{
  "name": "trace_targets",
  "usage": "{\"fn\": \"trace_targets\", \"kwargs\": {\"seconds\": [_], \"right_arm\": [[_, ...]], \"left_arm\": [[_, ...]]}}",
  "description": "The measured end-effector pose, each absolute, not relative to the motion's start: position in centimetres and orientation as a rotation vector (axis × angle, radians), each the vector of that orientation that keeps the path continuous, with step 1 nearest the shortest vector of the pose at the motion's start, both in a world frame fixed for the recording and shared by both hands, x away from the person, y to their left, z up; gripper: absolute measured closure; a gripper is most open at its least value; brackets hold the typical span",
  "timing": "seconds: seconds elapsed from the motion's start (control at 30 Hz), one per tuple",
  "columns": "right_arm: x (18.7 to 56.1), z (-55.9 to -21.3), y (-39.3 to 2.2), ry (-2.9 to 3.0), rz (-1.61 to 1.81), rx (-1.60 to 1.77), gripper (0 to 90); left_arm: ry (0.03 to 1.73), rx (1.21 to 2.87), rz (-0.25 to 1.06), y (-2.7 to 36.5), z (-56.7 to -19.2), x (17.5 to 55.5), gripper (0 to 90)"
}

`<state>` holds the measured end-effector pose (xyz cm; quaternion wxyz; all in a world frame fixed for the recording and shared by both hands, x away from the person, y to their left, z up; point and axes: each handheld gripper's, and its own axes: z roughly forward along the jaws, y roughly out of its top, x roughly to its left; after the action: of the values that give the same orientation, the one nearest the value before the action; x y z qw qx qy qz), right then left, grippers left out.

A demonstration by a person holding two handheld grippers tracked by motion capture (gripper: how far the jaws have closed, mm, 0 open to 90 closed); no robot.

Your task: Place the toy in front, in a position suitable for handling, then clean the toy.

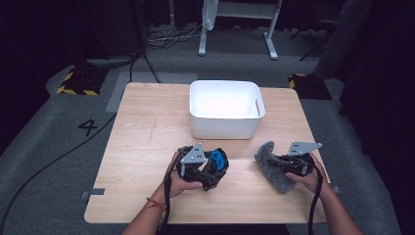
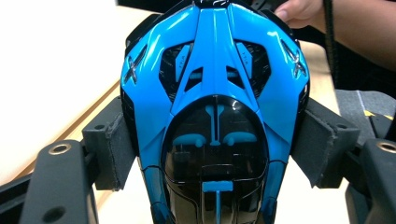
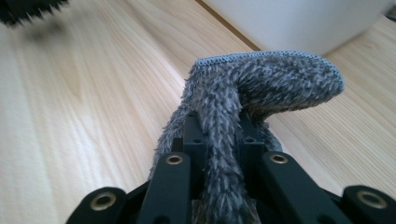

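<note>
Table edge: your hands sit near the front edge of the wooden table [image 1: 142, 127].
Open room: bare wood lies left of the white bin [image 1: 226, 108].
Left gripper [image 1: 211, 166]: your jaws clamp a glossy blue-and-black toy [image 2: 215, 112].
Right gripper [image 1: 281, 162]: you pinch a fuzzy grey cloth [image 3: 261, 84], drooping over, just right of the toy.

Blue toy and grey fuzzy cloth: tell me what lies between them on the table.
Bare wood of the table separates the blue toy from the grey fuzzy cloth in the high view.
</note>
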<state>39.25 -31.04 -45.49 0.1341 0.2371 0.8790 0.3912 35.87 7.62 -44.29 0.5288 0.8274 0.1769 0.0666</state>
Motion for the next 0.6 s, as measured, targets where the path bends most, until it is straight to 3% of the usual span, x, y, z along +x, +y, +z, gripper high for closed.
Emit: {"fn": "trace_targets", "kwargs": {"seconds": [0.6], "right_arm": [[39.8, -46.6, -31.0, 2.589, 1.09, 0.699, 78.1]], "left_arm": [[0.502, 2.054, 0.188, 9.0, -45.4, 37.3, 24.4]]}}
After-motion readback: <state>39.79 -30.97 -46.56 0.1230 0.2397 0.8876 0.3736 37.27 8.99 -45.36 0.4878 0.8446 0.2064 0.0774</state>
